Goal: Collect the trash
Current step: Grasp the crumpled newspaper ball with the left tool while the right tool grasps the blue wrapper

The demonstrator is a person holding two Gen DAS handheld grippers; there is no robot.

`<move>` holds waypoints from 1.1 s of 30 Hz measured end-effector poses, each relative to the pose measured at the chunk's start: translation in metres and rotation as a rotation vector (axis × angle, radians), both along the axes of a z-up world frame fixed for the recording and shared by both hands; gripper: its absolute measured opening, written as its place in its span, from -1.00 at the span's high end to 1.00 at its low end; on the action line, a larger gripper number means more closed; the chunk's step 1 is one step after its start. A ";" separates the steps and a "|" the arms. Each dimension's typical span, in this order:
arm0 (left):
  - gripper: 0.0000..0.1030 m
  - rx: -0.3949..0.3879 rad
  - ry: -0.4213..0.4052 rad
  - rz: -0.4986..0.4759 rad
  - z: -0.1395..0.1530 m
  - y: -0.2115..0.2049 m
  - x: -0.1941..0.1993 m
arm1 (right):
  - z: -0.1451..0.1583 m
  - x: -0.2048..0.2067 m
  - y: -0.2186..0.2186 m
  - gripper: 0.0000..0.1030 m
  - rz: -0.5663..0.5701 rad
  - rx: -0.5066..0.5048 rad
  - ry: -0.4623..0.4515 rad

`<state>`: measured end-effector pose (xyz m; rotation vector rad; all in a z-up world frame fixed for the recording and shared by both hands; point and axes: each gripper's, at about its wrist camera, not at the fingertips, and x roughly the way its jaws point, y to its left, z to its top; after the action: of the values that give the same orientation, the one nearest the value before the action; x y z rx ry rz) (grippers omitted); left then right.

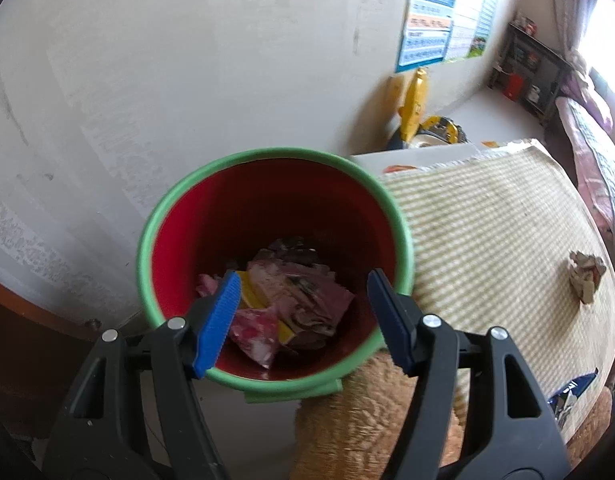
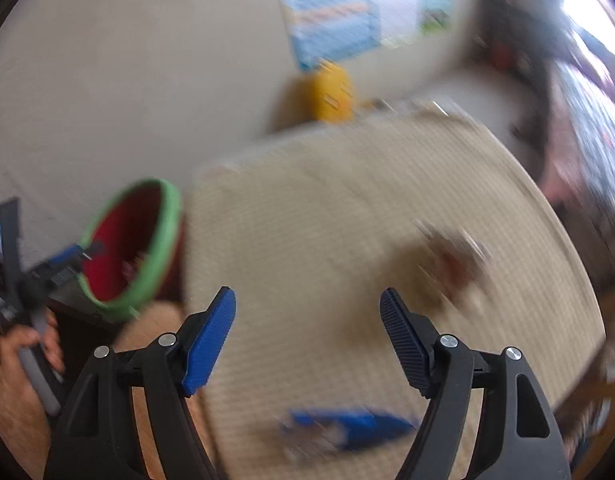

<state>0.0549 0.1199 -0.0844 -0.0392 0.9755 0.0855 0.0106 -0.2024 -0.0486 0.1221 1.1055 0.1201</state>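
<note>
A red bin with a green rim (image 1: 349,168) holds several crumpled wrappers (image 1: 291,296). My left gripper (image 1: 303,312) is open and empty, directly above the bin's mouth. A crumpled paper ball (image 1: 585,276) lies on the striped mat (image 1: 487,232) to the right. A blue wrapper (image 1: 569,396) lies at the mat's near edge. In the blurred right wrist view, my right gripper (image 2: 307,340) is open and empty above the mat (image 2: 327,220), with the paper ball (image 2: 451,260) ahead right, the blue wrapper (image 2: 347,426) below, and the bin (image 2: 163,232) and left gripper (image 2: 73,258) at left.
A plush brown toy (image 1: 371,420) lies under the bin's near side. A yellow toy vehicle (image 1: 417,112) stands by the wall behind the mat. A dark shelf (image 1: 527,68) and a bed (image 1: 595,140) are at the far right. A poster (image 1: 439,24) hangs on the wall.
</note>
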 end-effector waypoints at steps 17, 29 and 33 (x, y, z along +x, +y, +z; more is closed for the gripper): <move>-0.31 0.063 0.013 -0.164 0.005 -0.080 -0.005 | -0.082 -0.054 -0.029 -0.50 -0.153 0.285 0.238; -0.38 0.076 -0.008 -0.420 0.011 -0.195 -0.004 | -0.075 -0.066 -0.074 1.00 -0.193 0.306 0.121; -0.43 0.047 0.008 -0.518 0.005 -0.251 0.006 | -0.067 -0.078 -0.108 0.88 -0.283 0.274 0.069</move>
<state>0.0604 -0.1310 -0.0789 0.2565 0.9651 -0.3680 -0.0679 -0.3101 -0.1153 0.5292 1.1256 0.0131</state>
